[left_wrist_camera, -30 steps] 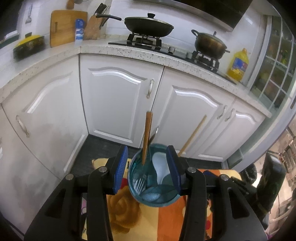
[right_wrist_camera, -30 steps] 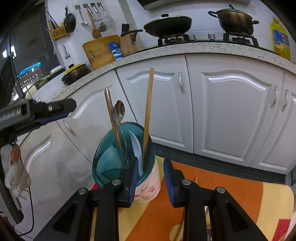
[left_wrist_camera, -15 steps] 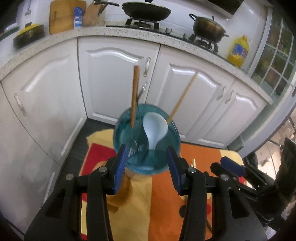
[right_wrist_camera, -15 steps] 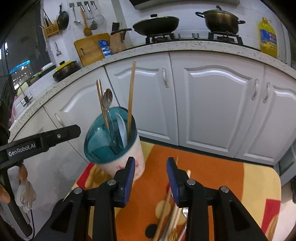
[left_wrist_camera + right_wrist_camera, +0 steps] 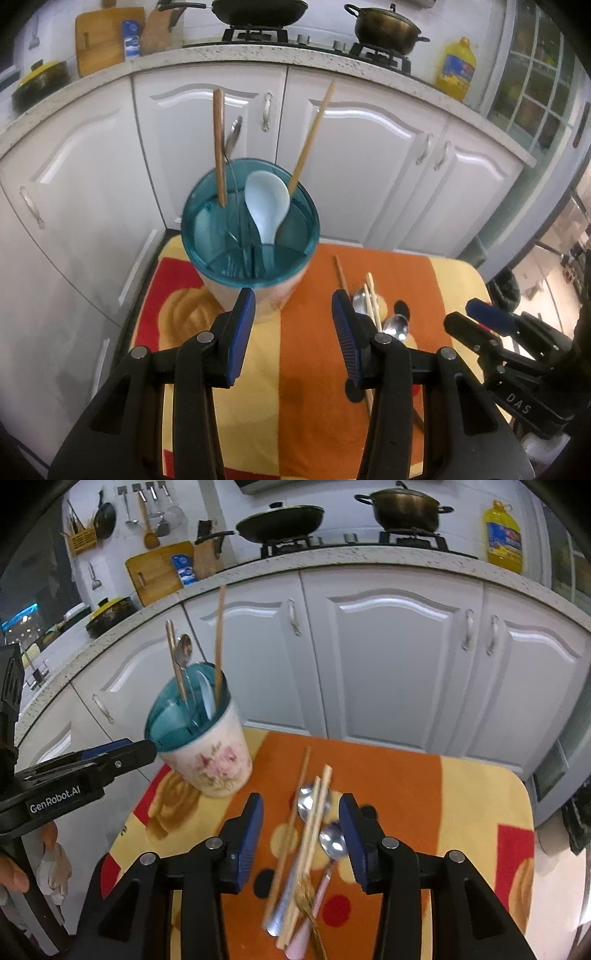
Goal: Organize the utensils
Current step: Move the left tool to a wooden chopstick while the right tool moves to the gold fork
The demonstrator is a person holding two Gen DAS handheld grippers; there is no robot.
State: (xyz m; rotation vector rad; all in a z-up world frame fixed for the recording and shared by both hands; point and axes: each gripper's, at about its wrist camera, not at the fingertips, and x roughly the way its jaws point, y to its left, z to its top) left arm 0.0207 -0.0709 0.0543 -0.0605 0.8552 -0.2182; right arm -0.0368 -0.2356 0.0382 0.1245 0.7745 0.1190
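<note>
A white floral utensil holder with a teal rim (image 5: pixel 251 236) (image 5: pixel 207 749) stands on the orange and yellow cloth (image 5: pixel 306 398). It holds a white spoon (image 5: pixel 266 203), chopsticks (image 5: pixel 219 147) and a metal spoon (image 5: pixel 183 650). Loose chopsticks (image 5: pixel 306 834) and two metal spoons (image 5: pixel 332 843) lie on the cloth right of it. My left gripper (image 5: pixel 293 332) is open and empty, just in front of the holder. My right gripper (image 5: pixel 301 834) is open and empty above the loose utensils; it also shows in the left wrist view (image 5: pixel 480 321).
White cabinet doors (image 5: pixel 391 657) stand behind the small table. The counter above carries a wok (image 5: pixel 280 520), a pot (image 5: pixel 404 507), an oil bottle (image 5: pixel 504 539) and cutting boards (image 5: pixel 155 572). The cloth's right edge (image 5: pixel 524 812) drops to the floor.
Both grippers have pulled back from the holder and opened wider. The right gripper moved right, over the loose utensils. The holder stands free on the cloth.
</note>
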